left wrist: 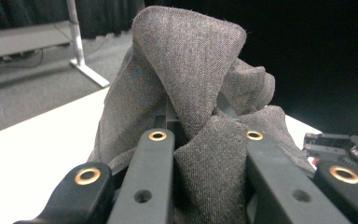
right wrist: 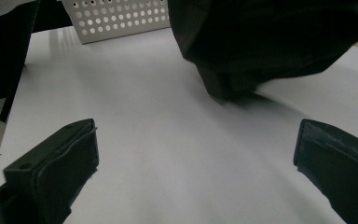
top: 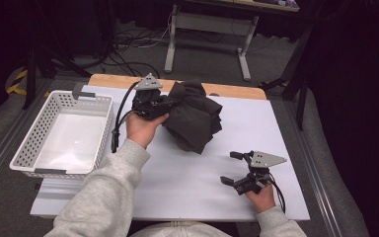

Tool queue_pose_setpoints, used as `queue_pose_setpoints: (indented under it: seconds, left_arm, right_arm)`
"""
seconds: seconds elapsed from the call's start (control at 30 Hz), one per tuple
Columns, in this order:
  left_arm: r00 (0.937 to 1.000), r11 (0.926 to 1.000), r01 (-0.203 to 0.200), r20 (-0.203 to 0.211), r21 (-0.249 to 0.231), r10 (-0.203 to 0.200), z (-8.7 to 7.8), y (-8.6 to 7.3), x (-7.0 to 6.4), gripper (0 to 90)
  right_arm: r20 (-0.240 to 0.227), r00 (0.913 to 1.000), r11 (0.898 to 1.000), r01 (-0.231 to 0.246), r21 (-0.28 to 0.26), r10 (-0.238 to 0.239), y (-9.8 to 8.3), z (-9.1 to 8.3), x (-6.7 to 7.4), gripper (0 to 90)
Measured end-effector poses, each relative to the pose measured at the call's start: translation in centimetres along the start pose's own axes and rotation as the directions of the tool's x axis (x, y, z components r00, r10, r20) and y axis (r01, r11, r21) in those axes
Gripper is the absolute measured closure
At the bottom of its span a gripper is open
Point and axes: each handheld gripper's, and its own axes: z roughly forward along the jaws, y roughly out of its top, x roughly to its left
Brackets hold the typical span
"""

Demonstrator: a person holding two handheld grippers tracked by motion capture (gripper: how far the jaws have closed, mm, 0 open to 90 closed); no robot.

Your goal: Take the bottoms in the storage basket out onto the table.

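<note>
A crumpled dark grey-brown cloth (top: pixel 195 121) lies bunched at the back middle of the white table top (top: pixel 187 182). My left gripper (top: pixel 170 103) reaches into its left edge. In the left gripper view the cloth (left wrist: pixel 191 70) rises in a fold between the two black jaws, so the left gripper (left wrist: pixel 205 135) is shut on it. My right gripper (top: pixel 229 168) rests near the front right of the table, apart from the cloth. Its jaws stand wide, and in the right gripper view the right gripper (right wrist: pixel 196 154) has only bare table between its fingers, with the cloth (right wrist: pixel 270 42) farther ahead.
A white perforated basket (top: pixel 29 143) stands at the table's left edge with nothing inside; its wall (right wrist: pixel 121 18) also appears in the right gripper view. A wooden table edge (top: pixel 227 91) runs behind the cloth. Cables and a desk frame (top: pixel 242 49) sit on the floor beyond.
</note>
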Motion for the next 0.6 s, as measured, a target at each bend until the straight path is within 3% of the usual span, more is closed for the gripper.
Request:
queue_pose_setpoints:
  seconds: [0.13, 0.3, 0.6]
  left_arm:
    - [0.9998, 0.9997, -0.018, -0.011, 0.014, 0.018, 0.7, -0.1, -0.3, 82.3]
    - [0.9978, 0.9960, -0.054, -0.033, 0.070, 0.057, 1.9, -0.4, -0.7, 81.8]
    - [0.9981, 0.9919, -0.049, -0.030, 0.117, 0.053, 3.4, -1.3, -0.4, 80.3]
  right_arm:
    - [0.000, 1.0000, 1.000, -0.002, -0.001, 0.002, 0.0, 0.0, 0.0, 0.7]
    - [0.006, 1.0000, 1.000, -0.001, -0.001, 0.001, 0.0, -0.1, 0.0, 0.7]
    - [0.006, 1.0000, 1.000, -0.001, -0.004, 0.001, 0.0, -0.1, 0.0, 0.7]
